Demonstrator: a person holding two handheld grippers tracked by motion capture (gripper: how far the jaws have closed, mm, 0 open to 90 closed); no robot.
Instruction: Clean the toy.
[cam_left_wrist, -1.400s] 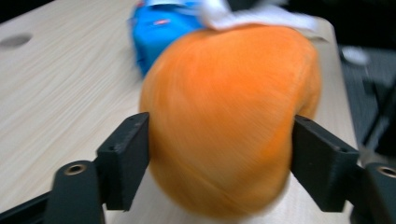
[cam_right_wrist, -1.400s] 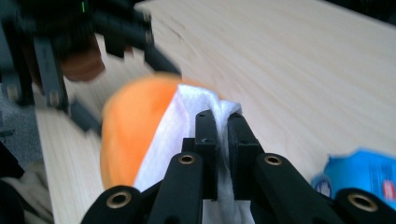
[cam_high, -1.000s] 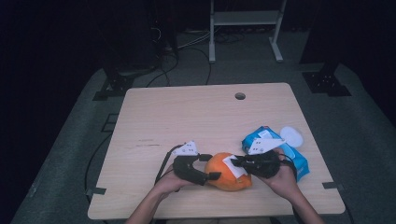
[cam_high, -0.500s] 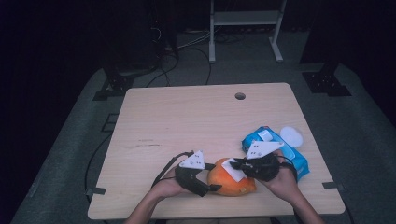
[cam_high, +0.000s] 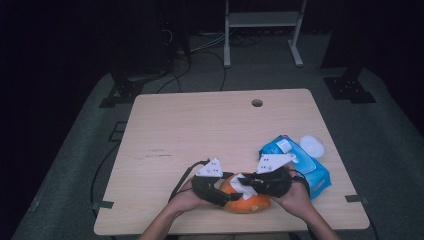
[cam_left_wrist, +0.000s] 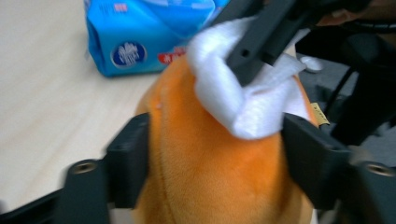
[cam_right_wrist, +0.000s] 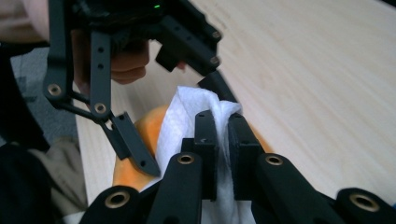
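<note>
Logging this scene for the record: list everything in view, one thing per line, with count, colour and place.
table: one, light wood, centre of the high view.
orange plush toy: one, orange, at the table's near edge between the left gripper's jaws.
white wipe: one, white, on top of the toy, pinched by the right gripper.
wipes pack: one, blue with a white lid, right of the toy.
metal stand: one, pale grey, on the floor beyond the table.
left gripper: one, black, jaws just closing on the toy.
right gripper: one, black, shut on the wipe.
</note>
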